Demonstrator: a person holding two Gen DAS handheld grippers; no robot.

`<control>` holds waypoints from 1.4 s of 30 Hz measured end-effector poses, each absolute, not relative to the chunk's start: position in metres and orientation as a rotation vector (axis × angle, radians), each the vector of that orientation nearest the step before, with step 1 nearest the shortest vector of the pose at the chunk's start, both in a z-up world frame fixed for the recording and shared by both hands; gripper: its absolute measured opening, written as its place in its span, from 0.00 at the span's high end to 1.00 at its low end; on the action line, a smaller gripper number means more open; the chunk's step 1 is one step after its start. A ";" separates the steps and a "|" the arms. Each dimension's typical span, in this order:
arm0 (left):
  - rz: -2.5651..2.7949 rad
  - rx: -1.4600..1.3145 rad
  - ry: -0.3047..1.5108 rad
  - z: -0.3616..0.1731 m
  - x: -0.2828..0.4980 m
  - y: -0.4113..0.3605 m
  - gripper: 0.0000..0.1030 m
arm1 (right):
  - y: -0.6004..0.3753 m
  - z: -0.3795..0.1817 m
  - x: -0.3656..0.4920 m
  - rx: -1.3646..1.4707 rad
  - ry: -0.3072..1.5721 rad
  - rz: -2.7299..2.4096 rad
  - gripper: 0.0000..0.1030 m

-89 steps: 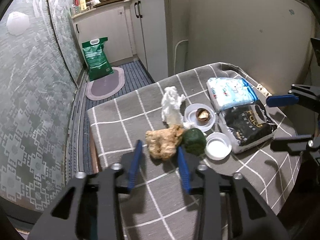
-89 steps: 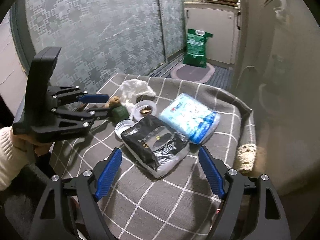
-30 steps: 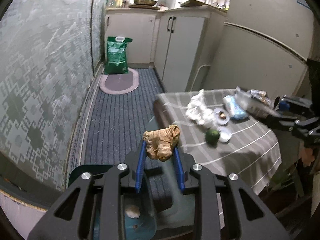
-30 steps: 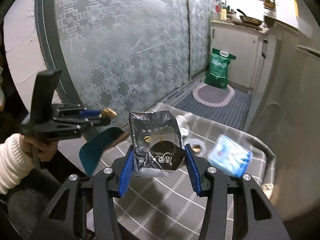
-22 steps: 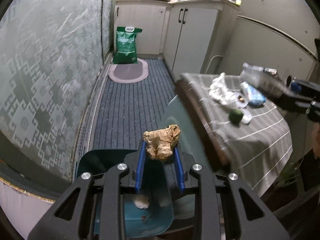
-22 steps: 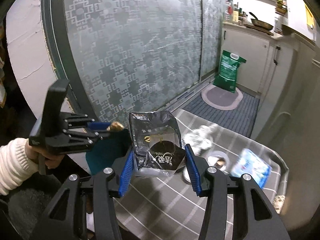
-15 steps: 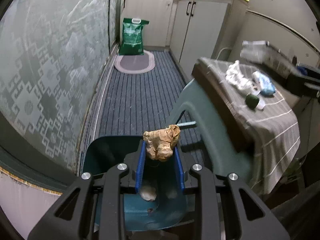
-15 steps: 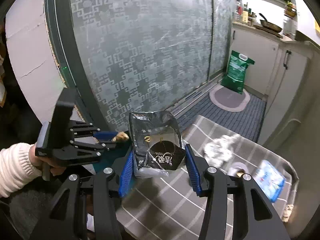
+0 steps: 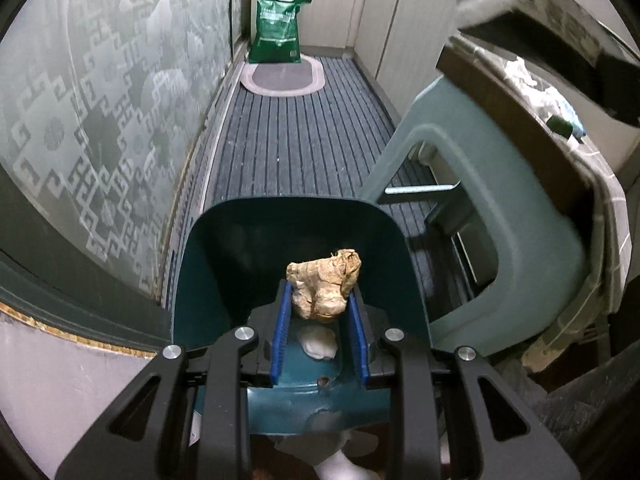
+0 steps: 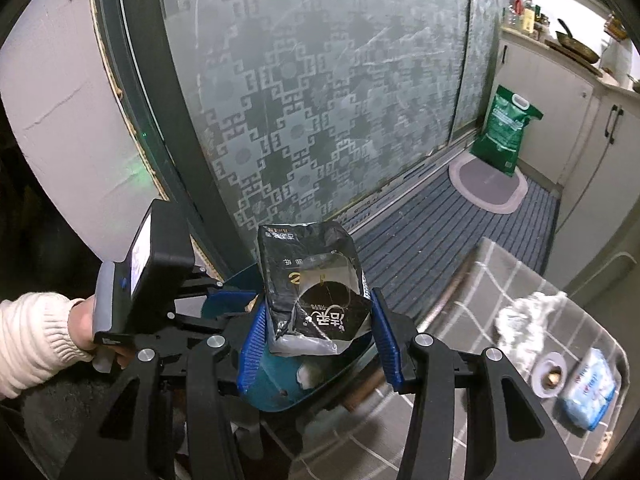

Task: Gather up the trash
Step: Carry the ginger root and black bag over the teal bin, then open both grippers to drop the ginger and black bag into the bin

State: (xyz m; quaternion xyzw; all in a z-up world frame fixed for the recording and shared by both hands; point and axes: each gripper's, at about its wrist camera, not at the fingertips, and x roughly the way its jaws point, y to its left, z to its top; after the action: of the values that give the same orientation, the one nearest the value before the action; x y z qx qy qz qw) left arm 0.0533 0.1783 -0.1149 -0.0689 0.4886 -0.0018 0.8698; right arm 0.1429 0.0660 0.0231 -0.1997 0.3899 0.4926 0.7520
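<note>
Gripping a crumpled brown paper wad [image 9: 324, 288], the left gripper [image 9: 319, 334] has its blue pads pressed on both sides of it, right above the open teal bin [image 9: 224, 264], w/ a pale scrap [image 9: 318, 343] already on the bin floor. Right gripper [image 10: 316, 344] is clamped on a black snack bag [image 10: 314, 300], held upright over the bin's near rim, close beside the left tool and the hand [image 10: 86, 330] holding it. Risks, as I read it: both tongs crowd the same opening, so they could knock together and jar a grip loose. Bag is tall and only pinched low, so it may tip and land outside the rim, between the bin and the teal stool [image 9: 492, 216]. Wad is light and ragged; it could cling to a pad on release, or bounce off the bin wall. Still on the checked tablecloth [image 10: 472, 276], toward its far edge: white tissue [image 10: 524, 322], small dish [image 10: 550, 372], blue pack [image 10: 588, 390].
</note>
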 end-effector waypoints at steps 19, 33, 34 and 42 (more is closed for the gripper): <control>-0.002 -0.136 1.070 -0.126 0.031 0.196 0.67 | 0.122 -0.014 0.135 -0.488 0.966 1.068 0.52; 0.031 -0.165 0.932 -0.073 0.011 0.209 0.75 | 0.146 -0.057 0.126 -0.552 1.052 1.055 0.52; 0.036 -0.169 0.922 -0.069 0.010 0.211 0.76 | 0.147 -0.061 0.125 -0.558 1.059 1.053 0.52; 0.051 -0.184 0.853 -0.037 0.002 0.212 0.80 | 0.156 -0.101 0.121 -0.596 1.123 1.040 0.52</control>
State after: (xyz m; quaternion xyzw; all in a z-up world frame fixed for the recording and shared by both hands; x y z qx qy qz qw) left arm 0.0020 0.2121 -0.0371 -0.0891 0.4130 0.0245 0.9060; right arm 0.1209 0.1561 -0.1011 -0.2656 0.5003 0.4633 0.6815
